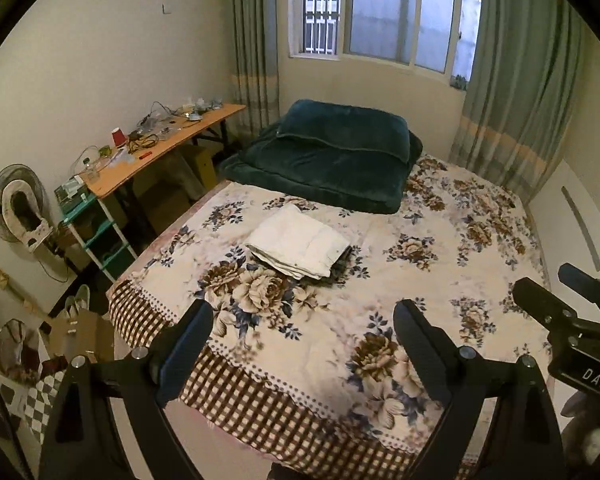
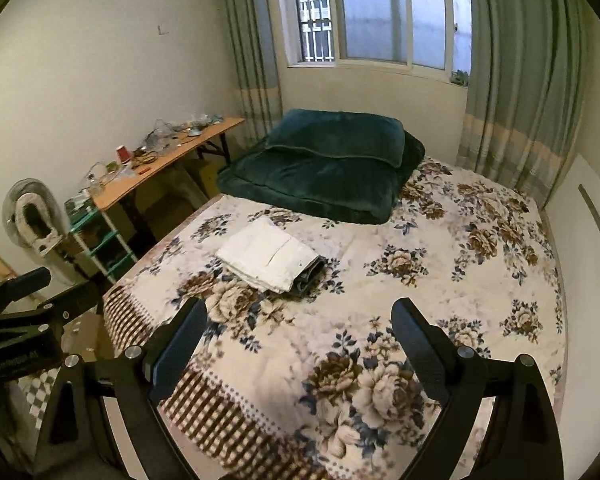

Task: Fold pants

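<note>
White pants (image 1: 300, 246) lie folded in a flat stack on the floral bedspread (image 1: 412, 280), left of the bed's middle, with a darker folded garment under them. They also show in the right wrist view (image 2: 270, 254). My left gripper (image 1: 304, 312) is open and empty, held above the near edge of the bed, well short of the pants. My right gripper (image 2: 300, 312) is open and empty, also above the near bed edge. The right gripper shows at the right edge of the left wrist view (image 1: 556, 284).
A dark green folded quilt (image 1: 332, 156) lies at the head of the bed under the window. A cluttered wooden table (image 1: 160, 148) and a teal shelf (image 1: 96, 232) stand left of the bed. A fan (image 1: 18, 208) and boxes sit on the floor at left.
</note>
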`<state>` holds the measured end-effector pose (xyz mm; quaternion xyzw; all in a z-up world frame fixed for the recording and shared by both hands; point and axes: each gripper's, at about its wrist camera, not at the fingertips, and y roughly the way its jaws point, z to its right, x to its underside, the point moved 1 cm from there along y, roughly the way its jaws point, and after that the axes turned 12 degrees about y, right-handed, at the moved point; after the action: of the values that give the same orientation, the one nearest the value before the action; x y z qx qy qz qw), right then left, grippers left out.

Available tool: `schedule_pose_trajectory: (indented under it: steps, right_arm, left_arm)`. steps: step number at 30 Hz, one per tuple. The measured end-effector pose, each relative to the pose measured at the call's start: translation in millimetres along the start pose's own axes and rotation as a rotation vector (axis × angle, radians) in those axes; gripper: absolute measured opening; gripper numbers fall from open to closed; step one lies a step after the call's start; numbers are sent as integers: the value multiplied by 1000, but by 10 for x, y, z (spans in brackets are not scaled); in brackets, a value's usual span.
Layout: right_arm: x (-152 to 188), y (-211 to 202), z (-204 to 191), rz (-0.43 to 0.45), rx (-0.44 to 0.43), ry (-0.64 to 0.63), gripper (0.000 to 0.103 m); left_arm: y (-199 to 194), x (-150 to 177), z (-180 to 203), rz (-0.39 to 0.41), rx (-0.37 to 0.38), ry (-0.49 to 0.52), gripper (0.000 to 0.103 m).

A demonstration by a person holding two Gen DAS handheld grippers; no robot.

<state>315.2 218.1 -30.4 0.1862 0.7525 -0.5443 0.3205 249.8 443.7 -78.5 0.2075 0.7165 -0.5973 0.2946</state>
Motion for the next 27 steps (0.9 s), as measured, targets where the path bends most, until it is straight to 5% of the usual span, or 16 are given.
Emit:
schedule_pose_trajectory:
  steps: [11,19,27]
  right_arm:
    - [89,-1140,-98,101,-19,-37,99]
    - [127,-1397,-191,78,-46,-33,100]
    - [-79,-1236,-249,82,-19,-25,101]
  left_arm:
    - [-659,147,32,68,-75,-39,99]
    - [-801,216,-42,80,-118,-41,102]
    - [-627,60,-89,50,-133,-43,102]
